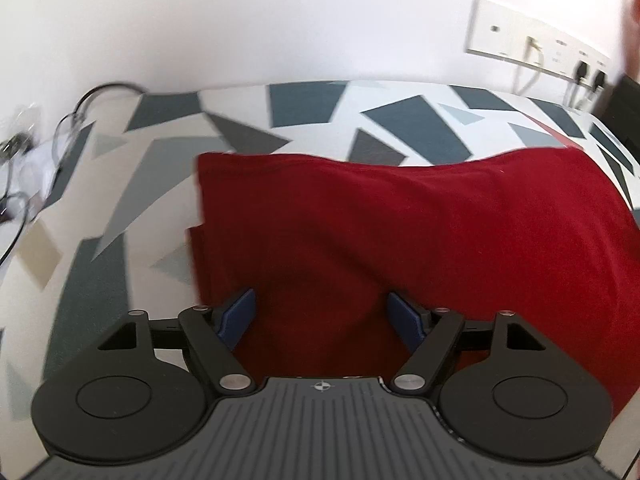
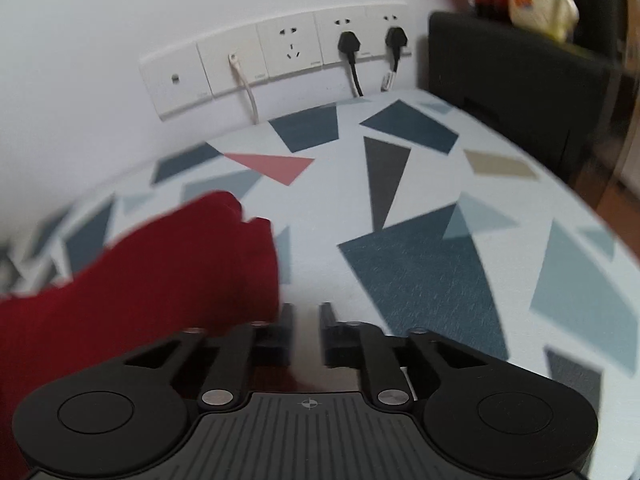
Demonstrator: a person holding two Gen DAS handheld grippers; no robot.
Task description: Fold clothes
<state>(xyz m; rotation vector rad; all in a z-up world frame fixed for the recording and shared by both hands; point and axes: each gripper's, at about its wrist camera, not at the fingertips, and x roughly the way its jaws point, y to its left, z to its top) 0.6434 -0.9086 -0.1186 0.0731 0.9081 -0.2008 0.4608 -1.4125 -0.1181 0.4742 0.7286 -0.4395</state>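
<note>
A red garment (image 1: 400, 240) lies spread on a table covered by a white cloth (image 1: 312, 120) printed with grey, blue and beige angular patches. In the left wrist view the garment's far edge runs roughly parallel to the table's back edge, well short of it, and its left side shows a straight vertical fold line with a second layer peeking out just beneath. The left gripper (image 1: 322, 314) hovers over the near part of the garment with its jaws released and spread wide; its blue pads (image 1: 240, 314) stand apart with only flat red fabric visible between them, and whether they touch the fabric cannot be told. In the right wrist view the garment (image 2: 160, 272) fills the lower left, its bunched end reaching toward the middle of the table, blurred. The right gripper (image 2: 306, 316) sits just beside that end, over the bare cloth, its jaws partly parted with a narrow gap and nothing between them. A row of wall sockets (image 2: 280, 60) runs along the white wall behind the table's back edge, with two black plugs (image 2: 350, 42) and a white cable (image 2: 244, 84) in them. A dark chair back (image 2: 520, 92) stands past the table's far right corner.
</note>
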